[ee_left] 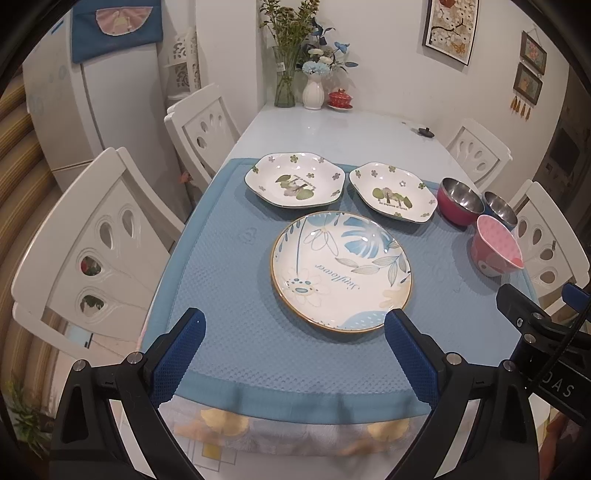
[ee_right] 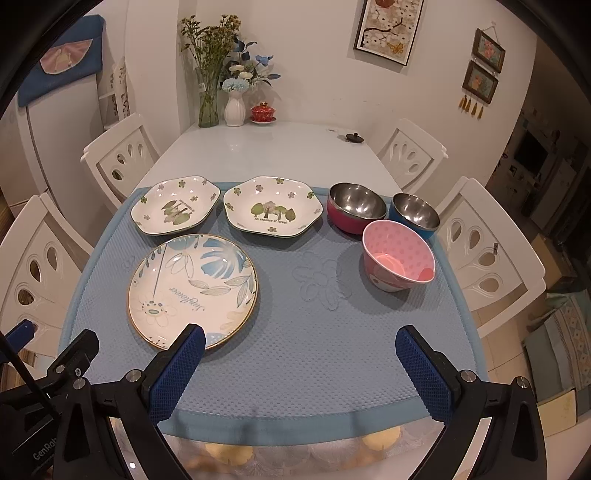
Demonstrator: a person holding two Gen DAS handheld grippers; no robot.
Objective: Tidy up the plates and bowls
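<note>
Left wrist view: round plate [ee_left: 341, 269] lies flat on the blue mat [ee_left: 229, 280], two hexagonal plates [ee_left: 294, 180] and three bowls [ee_right: 398, 255] behind it. Its low rim could slip from a shallow pinch. Left hand-held gripper [ee_left: 293, 328] and right hand-held gripper [ee_right: 300, 338] hover spread wide, empty, over the bench's near edge.

A blue mat [ee_right: 280, 354] covers the near end of the white table [ee_right: 258, 147], with white chairs [ee_left: 92, 243] along both sides. At the far end stand a glass vase [ee_right: 208, 107] of flowers, a white vase [ee_right: 235, 109] and a red lidded cup [ee_right: 263, 112]; framed pictures [ee_right: 388, 29] hang on the wall.
</note>
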